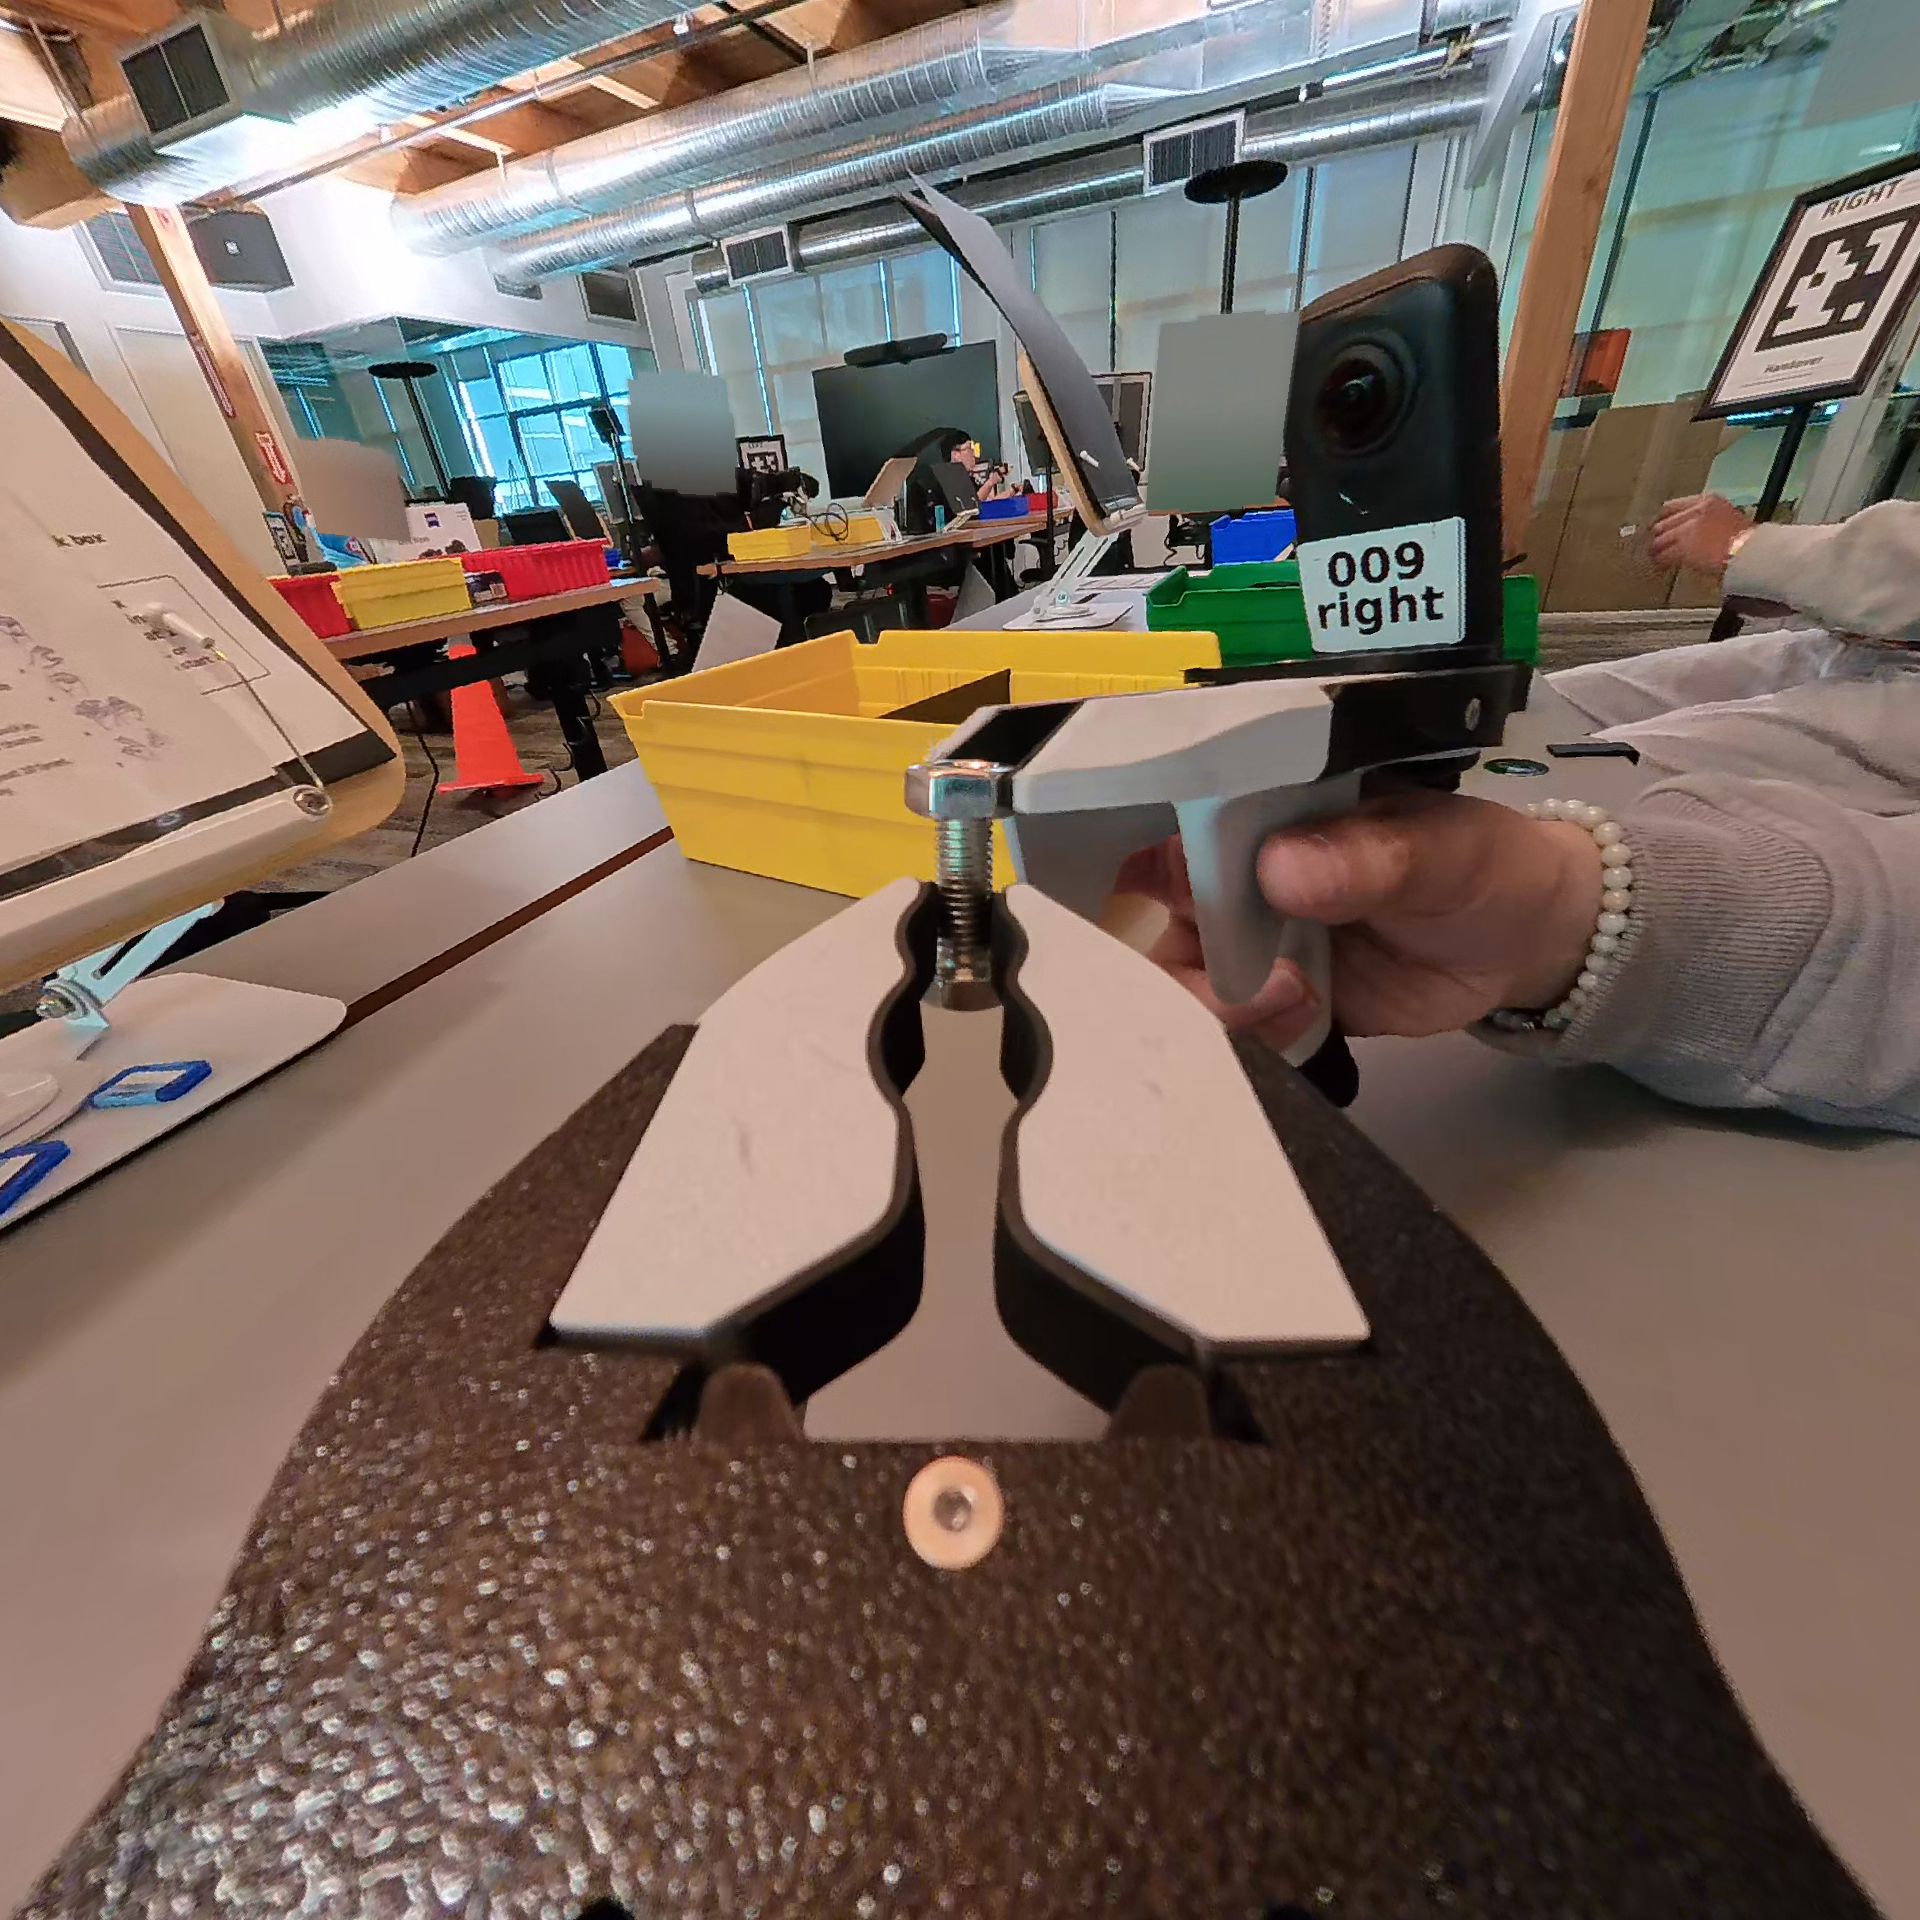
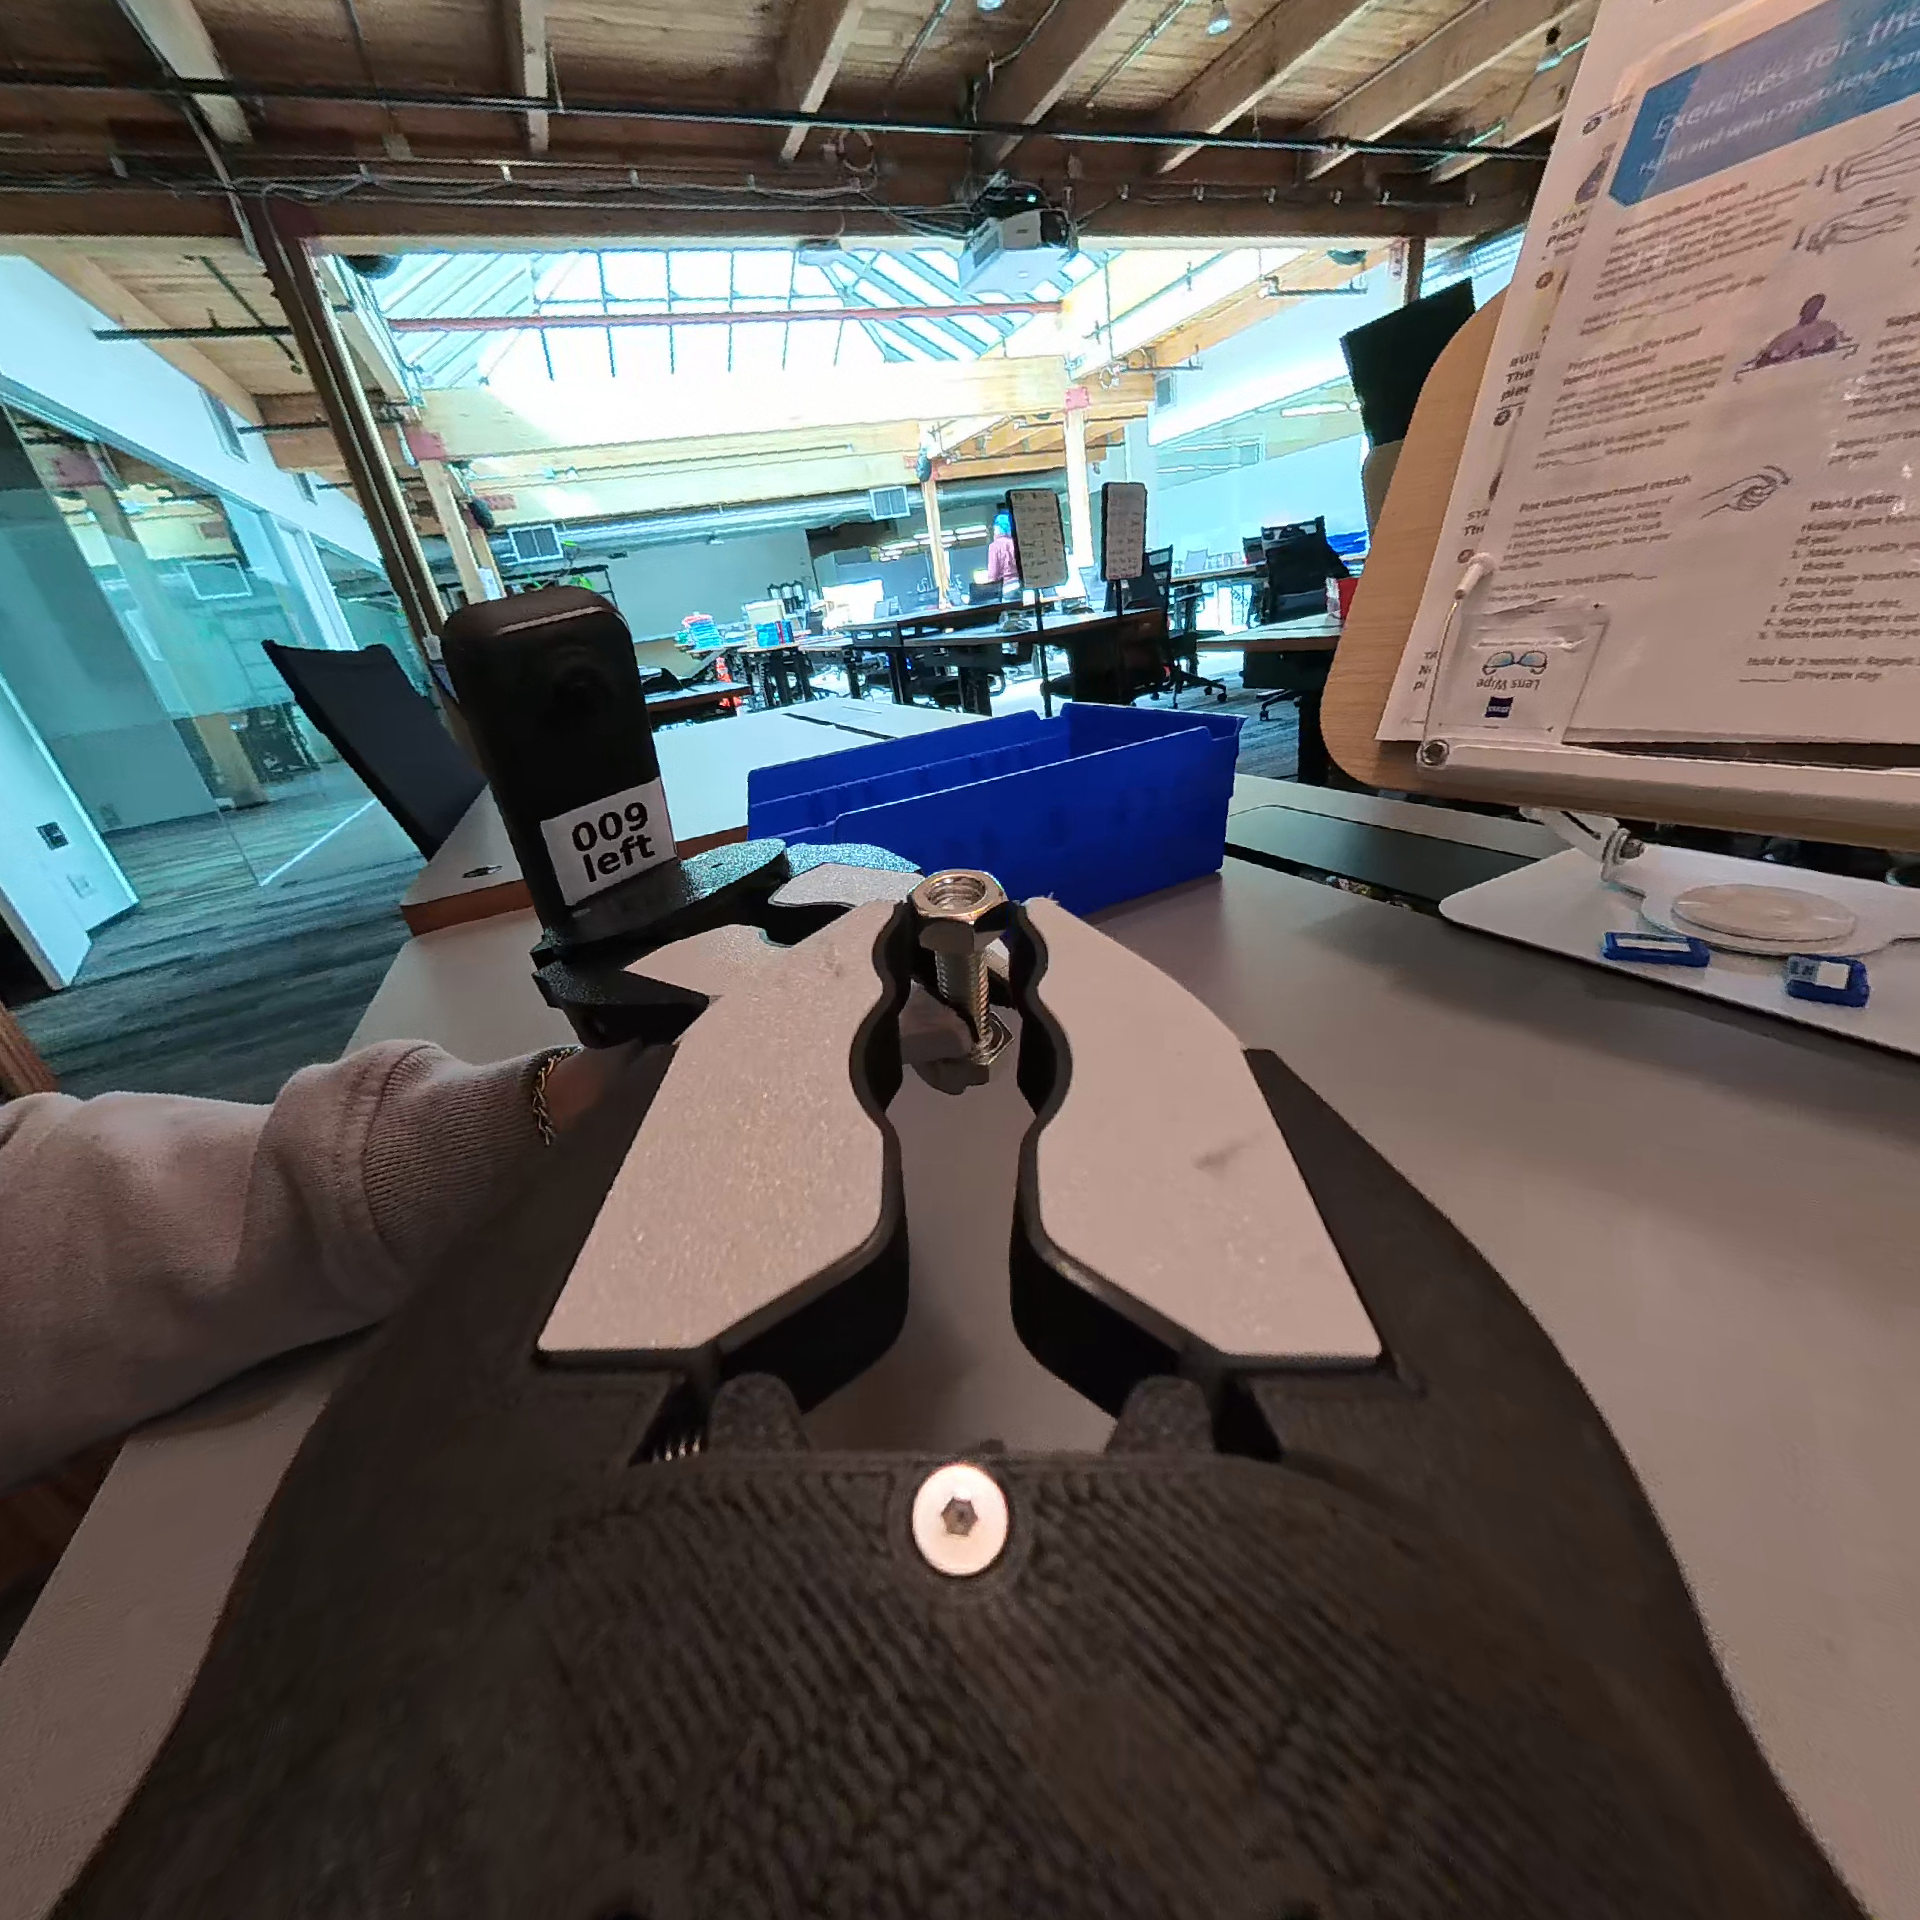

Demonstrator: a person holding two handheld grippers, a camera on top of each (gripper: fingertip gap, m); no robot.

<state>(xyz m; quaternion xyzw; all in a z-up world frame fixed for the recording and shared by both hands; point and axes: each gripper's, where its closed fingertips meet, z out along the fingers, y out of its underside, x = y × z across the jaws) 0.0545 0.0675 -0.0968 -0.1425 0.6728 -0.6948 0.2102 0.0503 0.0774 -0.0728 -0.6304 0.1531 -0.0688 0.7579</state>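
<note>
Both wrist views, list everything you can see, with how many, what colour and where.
Bolt: one, silver, upright between the grippers.
Nut: one, silver, on the bolt's top end.
Yellow bin: one, behind the bolt.
Green bin: one, behind the yellow bin.
Blue bin: one, on the table.
Document stand: one, wooden, left.
Table: one, grey.
Left gripper: fingers closed on the bolt's shaft.
Right gripper: fingers closed on the nut.
Hand: one, holding the right gripper.

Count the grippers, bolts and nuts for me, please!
Grippers, the left gripper and the right gripper: 2
bolt: 1
nut: 1
Total: 4
</note>
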